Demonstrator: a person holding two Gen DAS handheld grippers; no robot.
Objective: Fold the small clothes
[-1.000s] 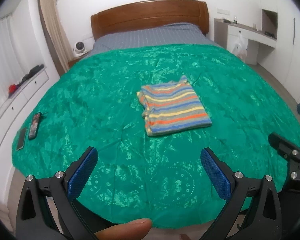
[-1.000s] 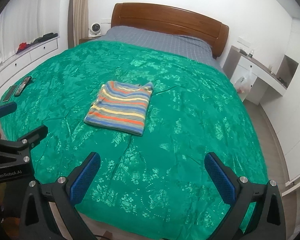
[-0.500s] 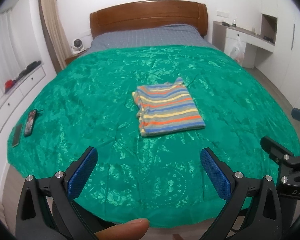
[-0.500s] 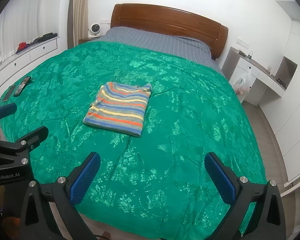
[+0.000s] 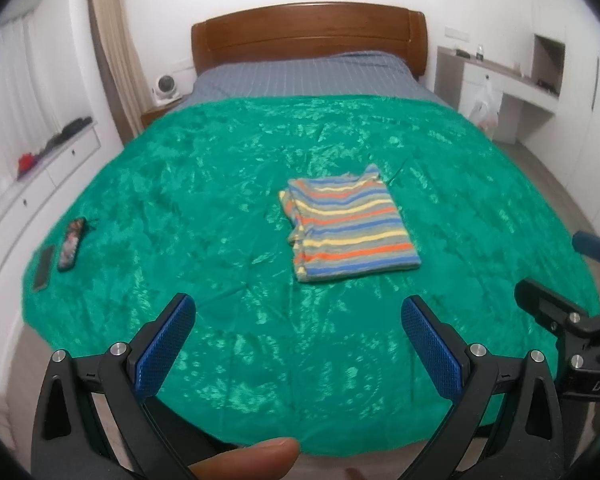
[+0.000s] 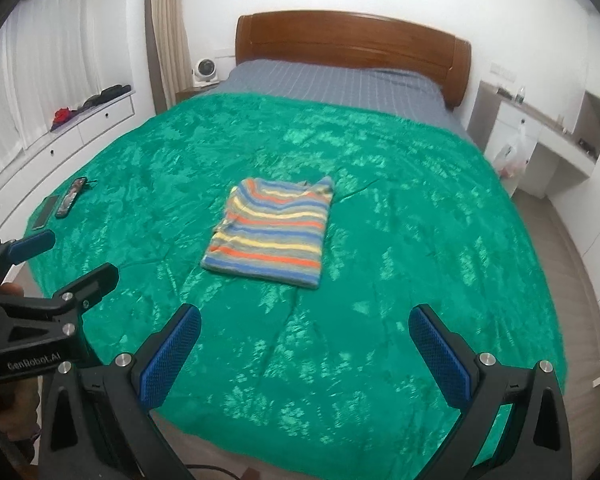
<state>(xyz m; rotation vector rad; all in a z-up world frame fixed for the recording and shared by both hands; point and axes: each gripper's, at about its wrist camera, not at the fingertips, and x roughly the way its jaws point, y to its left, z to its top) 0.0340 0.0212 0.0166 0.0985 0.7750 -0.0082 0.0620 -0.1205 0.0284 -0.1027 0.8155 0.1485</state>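
Two grippers held out over the foot of the bed, both empty, fingers spread wide: left gripper and right gripper, neither touching cloth. Striped shirt lies folded into a neat rectangle near the middle of the green bedspread, well apart from both tools. Change over the last second: in both views the shirt has drawn a little farther up the bed and more floor shows past the bedspread's foot edge, so the person appears to be backing off from the bed; the fold itself has not shifted. Judgement: folding on this piece looks finished, and the retreat reads as either the end of the job or a pause before fetching another garment. No other loose clothing on the bedspread that I can see. Left view differs from right: it shows a fingertip at the bottom edge and the shirt's layered side edges, stacked toward the window side of the bed. Right view shows the smoother folded side of the shirt, plus the left gripper's body off to the window side with a hand behind it. Both views catch a phone and a remote near the bedspread's window-side edge, far from the shirt.
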